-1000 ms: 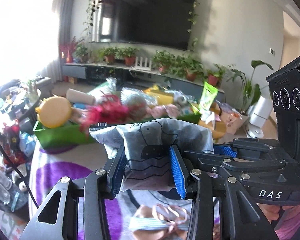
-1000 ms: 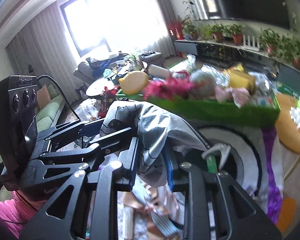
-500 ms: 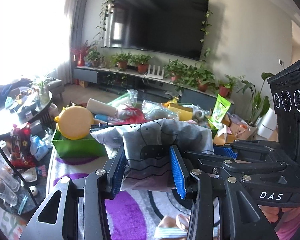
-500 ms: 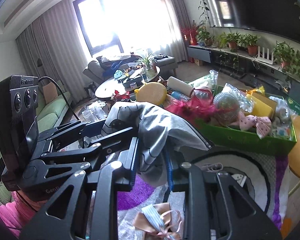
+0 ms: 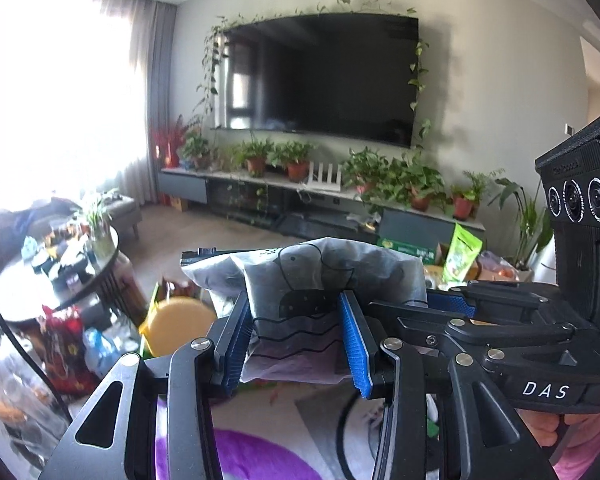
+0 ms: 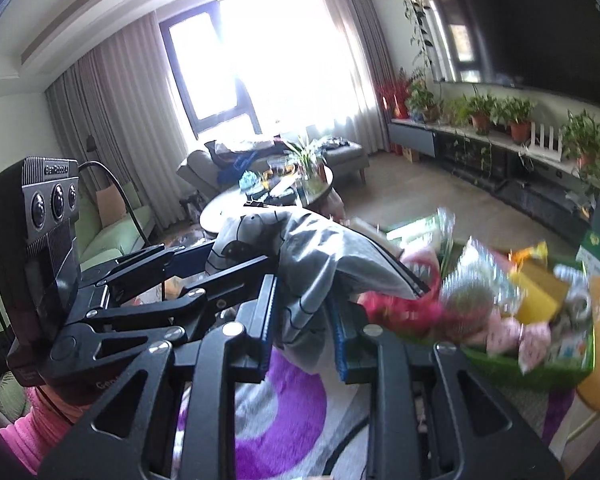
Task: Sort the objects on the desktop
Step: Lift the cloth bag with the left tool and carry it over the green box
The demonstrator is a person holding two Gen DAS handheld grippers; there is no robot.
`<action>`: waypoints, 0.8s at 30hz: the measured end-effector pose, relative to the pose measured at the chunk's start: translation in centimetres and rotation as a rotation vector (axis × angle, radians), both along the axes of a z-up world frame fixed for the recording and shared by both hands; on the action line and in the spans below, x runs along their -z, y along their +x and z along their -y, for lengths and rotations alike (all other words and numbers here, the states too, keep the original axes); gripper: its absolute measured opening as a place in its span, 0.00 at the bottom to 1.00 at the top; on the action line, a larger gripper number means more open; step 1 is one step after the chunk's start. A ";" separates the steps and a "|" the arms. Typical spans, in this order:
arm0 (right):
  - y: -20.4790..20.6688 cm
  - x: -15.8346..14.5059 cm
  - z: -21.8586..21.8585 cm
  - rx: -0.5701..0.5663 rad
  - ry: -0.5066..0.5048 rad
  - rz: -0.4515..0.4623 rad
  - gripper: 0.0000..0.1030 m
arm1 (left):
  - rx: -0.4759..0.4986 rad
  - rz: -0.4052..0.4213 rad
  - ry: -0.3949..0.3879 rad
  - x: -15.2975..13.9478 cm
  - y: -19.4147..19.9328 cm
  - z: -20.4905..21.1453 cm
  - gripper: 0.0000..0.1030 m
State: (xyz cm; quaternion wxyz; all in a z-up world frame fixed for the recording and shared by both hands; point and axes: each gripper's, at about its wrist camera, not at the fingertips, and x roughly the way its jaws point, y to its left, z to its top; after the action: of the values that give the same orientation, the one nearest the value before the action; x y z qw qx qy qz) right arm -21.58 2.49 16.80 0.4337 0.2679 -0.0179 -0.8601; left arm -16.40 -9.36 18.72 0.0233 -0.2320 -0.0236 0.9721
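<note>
Both grippers hold one grey printed pouch (image 5: 300, 296) between them, raised well above the floor rug. My left gripper (image 5: 296, 344) is shut on its left part; its blue pads press the pouch's sides. My right gripper (image 6: 302, 320) is shut on the other end of the pouch (image 6: 300, 256), which folds over the fingers. Each gripper shows in the other's view. A green box (image 6: 532, 368) filled with several toys and packets stands low at the right in the right wrist view.
A purple and white rug (image 6: 284, 412) lies below. A round dark table (image 5: 56, 276) with clutter stands at left, with red bags (image 5: 66, 344) under it. A yellow round toy (image 5: 180, 320) shows behind my left fingers. A TV shelf with potted plants (image 5: 296, 168) lines the far wall.
Both grippers have risen and tilted up with the pouch; the green box and rug have dropped lower in view, and the ribbon bow on the rug has left the views.
</note>
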 end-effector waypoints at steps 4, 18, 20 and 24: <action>-1.3 -1.2 0.7 -0.001 -0.004 -0.029 0.25 | -0.010 -0.004 -0.004 -0.5 -1.5 0.7 0.42; -7.5 -0.1 2.9 -0.008 -0.005 0.005 0.25 | -0.029 0.044 0.026 1.5 -7.8 3.4 0.40; -8.5 0.3 3.2 -0.010 -0.009 0.017 0.25 | -0.030 0.049 0.028 1.9 -8.5 3.7 0.40; -10.2 1.1 3.6 -0.009 -0.011 0.029 0.25 | -0.029 0.062 0.031 2.6 -10.0 4.2 0.40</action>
State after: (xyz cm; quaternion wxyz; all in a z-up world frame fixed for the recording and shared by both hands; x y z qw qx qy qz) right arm -31.78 -1.15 15.74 0.4388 0.2781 -0.0279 -0.8540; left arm -26.38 -13.57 16.10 0.0123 -0.2611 -0.0428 0.9643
